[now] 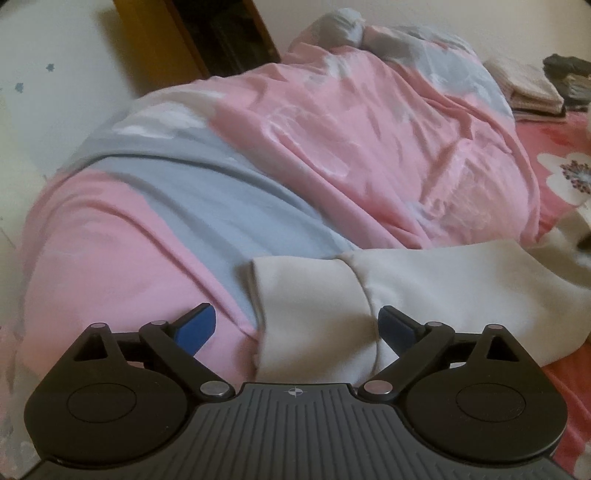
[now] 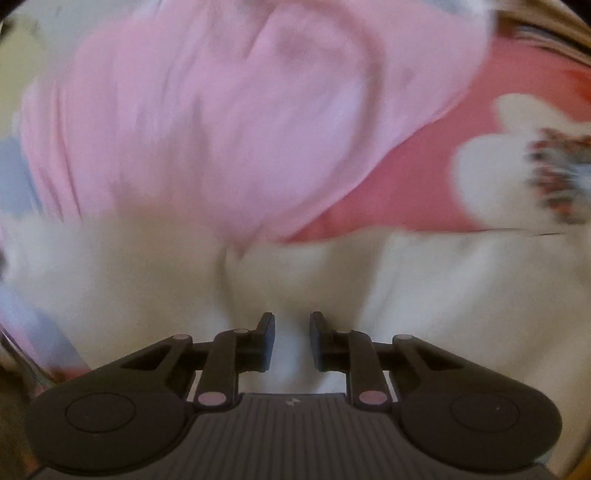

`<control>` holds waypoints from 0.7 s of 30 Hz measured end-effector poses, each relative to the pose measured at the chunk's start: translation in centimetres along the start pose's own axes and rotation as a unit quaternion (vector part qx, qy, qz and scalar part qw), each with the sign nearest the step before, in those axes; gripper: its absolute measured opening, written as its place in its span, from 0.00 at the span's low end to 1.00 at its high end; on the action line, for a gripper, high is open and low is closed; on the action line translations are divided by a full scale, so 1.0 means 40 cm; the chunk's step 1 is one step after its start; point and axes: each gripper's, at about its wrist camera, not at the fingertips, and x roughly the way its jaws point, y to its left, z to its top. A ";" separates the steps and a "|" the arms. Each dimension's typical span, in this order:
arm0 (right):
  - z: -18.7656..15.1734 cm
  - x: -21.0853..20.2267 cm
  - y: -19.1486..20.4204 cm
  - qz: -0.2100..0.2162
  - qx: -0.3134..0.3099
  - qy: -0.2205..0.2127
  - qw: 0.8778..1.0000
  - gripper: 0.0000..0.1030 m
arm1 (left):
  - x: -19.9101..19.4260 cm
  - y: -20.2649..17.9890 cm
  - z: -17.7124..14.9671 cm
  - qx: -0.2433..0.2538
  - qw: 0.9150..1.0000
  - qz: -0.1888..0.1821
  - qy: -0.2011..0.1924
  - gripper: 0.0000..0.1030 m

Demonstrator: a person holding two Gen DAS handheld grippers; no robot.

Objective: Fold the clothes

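While left tongs gape, sleeve cuff between

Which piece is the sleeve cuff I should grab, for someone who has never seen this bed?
Start at the big pink and blue-grey quilt heaped on the bed. Against its near edge lies a cream sweatshirt. The sleeve cuff is its squared-off end, between the left gripper's open jaws, marked off from the sleeve by one curved seam.

Rumpled pink and pale-blue duvet heaped across the bed, over a red sheet with white flowers. Folded beige towels at far right beside a dark bundle. Wooden door frame behind.
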 end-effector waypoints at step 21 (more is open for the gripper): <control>-0.191 -0.465 -0.026 0.150 0.259 -0.166 0.940 0.21 | -0.254 -0.097 -0.019 -0.075 0.968 -0.238 -0.003 0.93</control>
